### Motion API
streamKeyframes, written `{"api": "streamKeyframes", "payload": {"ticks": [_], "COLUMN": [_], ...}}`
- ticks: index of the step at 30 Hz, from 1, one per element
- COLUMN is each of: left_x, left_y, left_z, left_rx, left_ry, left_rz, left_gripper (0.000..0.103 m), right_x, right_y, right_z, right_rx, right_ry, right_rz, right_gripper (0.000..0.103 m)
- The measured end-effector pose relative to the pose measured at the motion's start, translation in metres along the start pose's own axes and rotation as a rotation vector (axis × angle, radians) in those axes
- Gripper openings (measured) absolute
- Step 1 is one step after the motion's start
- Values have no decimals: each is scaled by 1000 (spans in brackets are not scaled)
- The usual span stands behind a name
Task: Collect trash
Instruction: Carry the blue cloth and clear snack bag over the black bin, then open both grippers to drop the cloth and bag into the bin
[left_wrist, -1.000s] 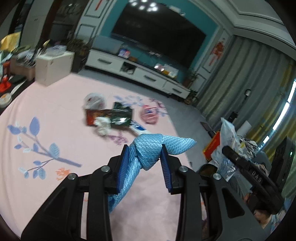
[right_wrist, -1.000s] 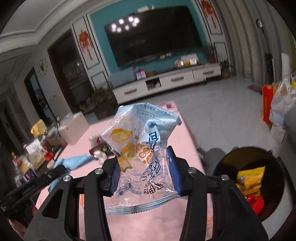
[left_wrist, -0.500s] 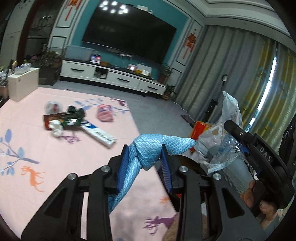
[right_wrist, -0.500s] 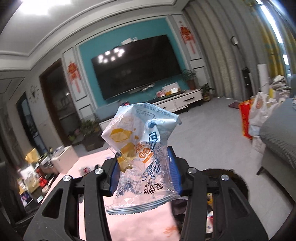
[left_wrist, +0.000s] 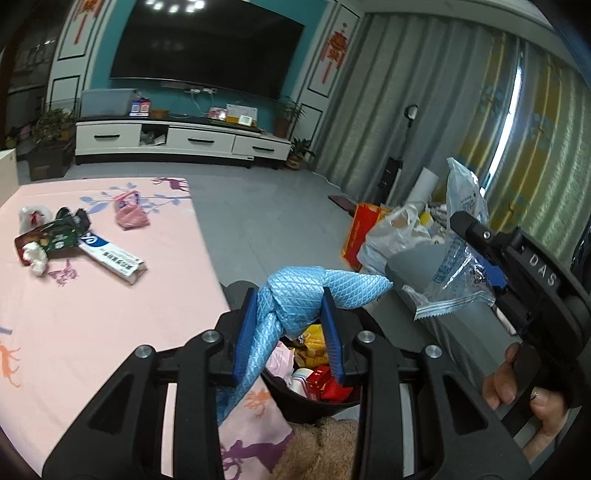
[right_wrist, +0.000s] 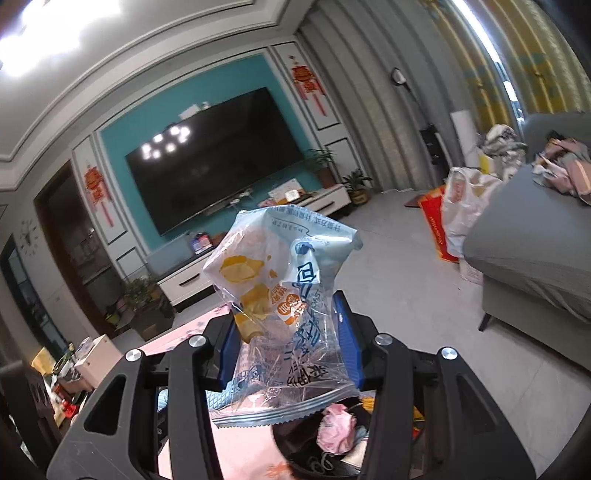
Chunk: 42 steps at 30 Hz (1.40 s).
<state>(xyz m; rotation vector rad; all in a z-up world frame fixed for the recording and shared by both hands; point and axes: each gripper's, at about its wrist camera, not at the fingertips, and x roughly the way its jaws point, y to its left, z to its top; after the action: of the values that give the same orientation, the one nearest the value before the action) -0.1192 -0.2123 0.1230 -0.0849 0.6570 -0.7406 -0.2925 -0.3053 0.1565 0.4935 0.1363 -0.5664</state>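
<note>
My left gripper (left_wrist: 290, 325) is shut on a knotted light-blue cloth (left_wrist: 295, 299) and holds it right over a black trash bin (left_wrist: 314, 398) with wrappers inside. My right gripper (right_wrist: 290, 349) is shut on a clear blue-and-white snack bag (right_wrist: 284, 291), also above the bin (right_wrist: 332, 454). In the left wrist view the right gripper (left_wrist: 480, 273) with its bag (left_wrist: 454, 280) sits to the right of the cloth. More trash lies on the pink rug (left_wrist: 92, 314): a toothpaste box (left_wrist: 110, 258), a dark snack packet (left_wrist: 48, 236), a pink bag (left_wrist: 129, 214).
A grey sofa (right_wrist: 535, 258) stands right of the bin. White plastic bags (left_wrist: 399, 232) and a red carton (left_wrist: 360, 232) sit beside it. A TV cabinet (left_wrist: 177, 142) lines the far wall. A brown plush thing (left_wrist: 317, 450) lies near the bin.
Both grippers have swung right and toward the bin, which now sits under them. The rug trash has slid to the left of the left wrist view. Both grips are unchanged.
</note>
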Motion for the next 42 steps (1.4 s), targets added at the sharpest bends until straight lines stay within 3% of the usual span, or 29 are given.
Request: {"api": "streamKeyframes", "payload": {"ticks": [9,14,34,38,40,41,42], "left_x": [47,75,145,156,157,156,154], "left_y": [-16,-12,-19,-18,-17,-17,-17], "left_z": [-11,-16,-37,-41,-42,-41,-40], "left_rx": [-10,-60,-69,-83,-87,-90,-91], "left_ry": [118,196,353,382,383,379,370], "left_rz": [-62,-108,-100,-103,-108,-112,-115], "left_gripper": [35,35,35,38,50,58,64], "right_x": [20,42,104,111,112,112,111], "right_y": [-40,-56,-78,-79,-79,-81,-82], "right_z": [-7,-15,-42,-45,-45,-44,-44], "right_rx": [67,100,136,139,148,157,166], "right_ry": [35,107,332,360,368,368,364], "right_rz": [-173,-205,-256,-256,-255,-258,-262], "right_gripper": [47,47,48,56,70,83,87]}}
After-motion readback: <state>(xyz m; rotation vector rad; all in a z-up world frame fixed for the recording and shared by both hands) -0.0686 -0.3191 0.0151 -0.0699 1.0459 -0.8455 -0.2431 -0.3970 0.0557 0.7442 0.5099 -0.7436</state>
